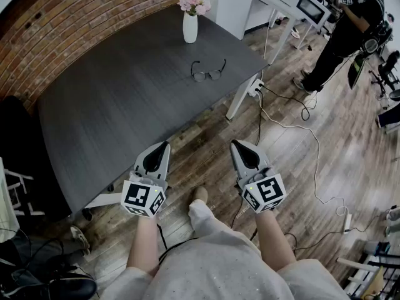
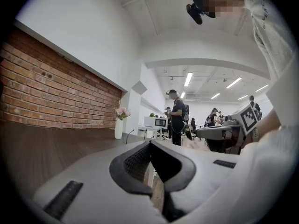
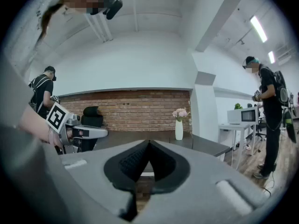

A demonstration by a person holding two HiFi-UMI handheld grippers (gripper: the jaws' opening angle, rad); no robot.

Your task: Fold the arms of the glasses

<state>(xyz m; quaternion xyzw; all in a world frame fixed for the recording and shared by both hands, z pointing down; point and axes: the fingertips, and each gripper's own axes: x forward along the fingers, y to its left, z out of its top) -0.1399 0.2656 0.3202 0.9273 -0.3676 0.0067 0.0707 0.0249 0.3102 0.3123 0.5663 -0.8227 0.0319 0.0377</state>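
Note:
A pair of dark-framed glasses (image 1: 208, 72) lies on the dark grey table (image 1: 125, 99), arms spread open, toward its far right part. My left gripper (image 1: 165, 145) hangs shut just off the table's near edge, nothing between its jaws. My right gripper (image 1: 235, 144) is also shut and empty, held over the wooden floor to the right of the left one. Both are well short of the glasses. In the left gripper view the left gripper (image 2: 150, 143) points level along the tabletop; the right gripper (image 3: 148, 142) faces the table and brick wall.
A white vase with pink flowers (image 1: 190, 19) stands at the table's far edge. A brick wall (image 1: 75, 17) runs behind the table. Cables and a power strip (image 1: 256, 87) lie on the floor by the table leg. A person in black (image 1: 344, 30) stands at right.

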